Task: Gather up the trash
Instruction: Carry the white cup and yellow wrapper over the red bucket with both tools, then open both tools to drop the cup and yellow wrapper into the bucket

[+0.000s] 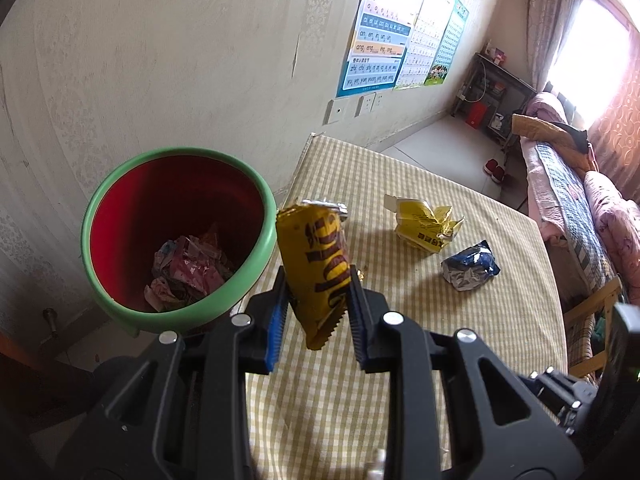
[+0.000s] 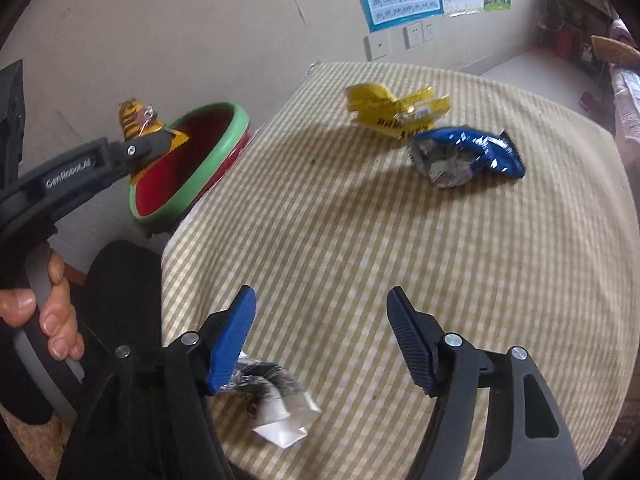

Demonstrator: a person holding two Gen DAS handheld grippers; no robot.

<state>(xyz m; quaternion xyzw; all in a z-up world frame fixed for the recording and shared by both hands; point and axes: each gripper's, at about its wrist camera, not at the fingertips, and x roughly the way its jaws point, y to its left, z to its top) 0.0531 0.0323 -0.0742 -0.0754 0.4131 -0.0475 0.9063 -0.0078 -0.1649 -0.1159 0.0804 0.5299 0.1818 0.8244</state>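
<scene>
My left gripper (image 1: 318, 280) is shut on a yellow snack wrapper (image 1: 316, 260) with brown lettering and holds it upright beside the rim of a red bin with a green rim (image 1: 256, 272). The bin holds crumpled wrappers (image 1: 188, 268). In the right wrist view the left gripper (image 2: 154, 142) holds that wrapper (image 2: 134, 118) at the bin (image 2: 216, 156). My right gripper (image 2: 320, 308) is open and empty above the checked tablecloth (image 2: 360, 240). A crumpled yellow wrapper (image 2: 392, 110), a blue wrapper (image 2: 464, 154) and a silver wrapper (image 2: 276, 400) lie on the table.
The bin stands off the table's left edge, by the wall. In the left wrist view the yellow wrapper (image 1: 426, 222) and blue wrapper (image 1: 472, 266) lie on the tablecloth (image 1: 400, 360). A bed (image 1: 576, 208) and a shelf (image 1: 492, 96) are beyond the table.
</scene>
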